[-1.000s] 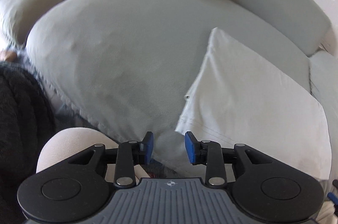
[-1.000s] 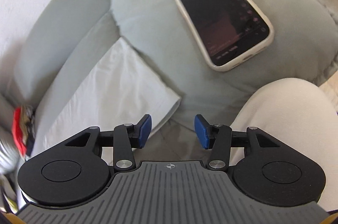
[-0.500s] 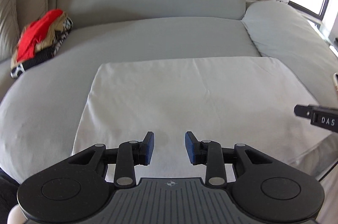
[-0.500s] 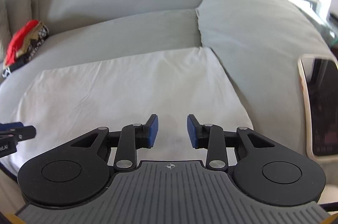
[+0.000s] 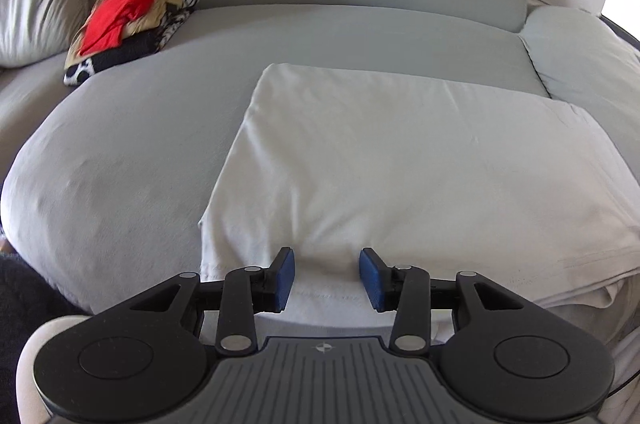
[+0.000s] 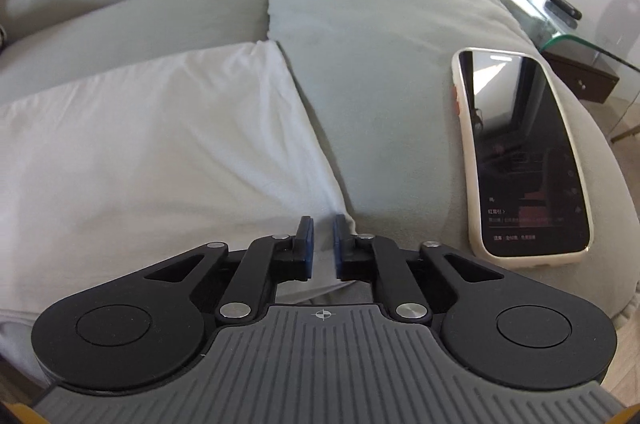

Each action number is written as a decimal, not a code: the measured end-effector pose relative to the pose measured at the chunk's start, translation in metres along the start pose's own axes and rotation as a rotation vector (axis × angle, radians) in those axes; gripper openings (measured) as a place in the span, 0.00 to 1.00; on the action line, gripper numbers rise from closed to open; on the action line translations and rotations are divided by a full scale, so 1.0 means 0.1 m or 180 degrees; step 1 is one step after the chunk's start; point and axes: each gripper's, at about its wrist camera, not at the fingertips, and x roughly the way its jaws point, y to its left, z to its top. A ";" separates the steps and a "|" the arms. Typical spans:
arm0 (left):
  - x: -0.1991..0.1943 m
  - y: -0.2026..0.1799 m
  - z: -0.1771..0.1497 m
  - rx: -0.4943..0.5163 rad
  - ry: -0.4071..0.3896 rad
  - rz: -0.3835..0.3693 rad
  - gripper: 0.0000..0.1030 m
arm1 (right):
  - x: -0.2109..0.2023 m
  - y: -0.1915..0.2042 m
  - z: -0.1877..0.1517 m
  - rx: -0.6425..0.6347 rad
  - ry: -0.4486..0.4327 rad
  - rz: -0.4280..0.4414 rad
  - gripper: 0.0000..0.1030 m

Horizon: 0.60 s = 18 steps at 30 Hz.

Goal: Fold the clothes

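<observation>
Your left gripper (image 5: 327, 278) has its fingers spread at the cloth's (image 5: 400, 164) near edge. Your right gripper (image 6: 322, 244) has its fingers nearly together at the cloth's near right corner, whether pinching it you can't tell. A phone (image 6: 520, 152) lies right; a clothes pile (image 5: 132, 20) sits far left.

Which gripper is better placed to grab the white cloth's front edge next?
Right gripper: nearly shut at the white cloth's front corner. Left gripper sits wide open over the front hem.
</observation>
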 end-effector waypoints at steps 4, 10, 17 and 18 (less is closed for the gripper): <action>-0.09 0.04 0.02 -0.0097 -0.0057 -0.0045 0.38 | -0.16 0.11 0.02 -0.0038 -0.0169 0.0156 0.22; -0.10 -0.09 0.17 -0.0050 -0.0124 -0.0126 0.37 | -0.26 0.40 0.10 -0.0288 -0.0323 0.0551 0.22; -0.03 -0.28 0.22 0.0075 -0.0071 -0.0119 0.37 | -0.25 0.75 0.09 -0.0582 -0.0369 0.0939 0.22; -0.01 -0.30 0.22 0.0091 -0.0061 -0.0122 0.37 | -0.25 0.79 0.08 -0.0613 -0.0376 0.0992 0.22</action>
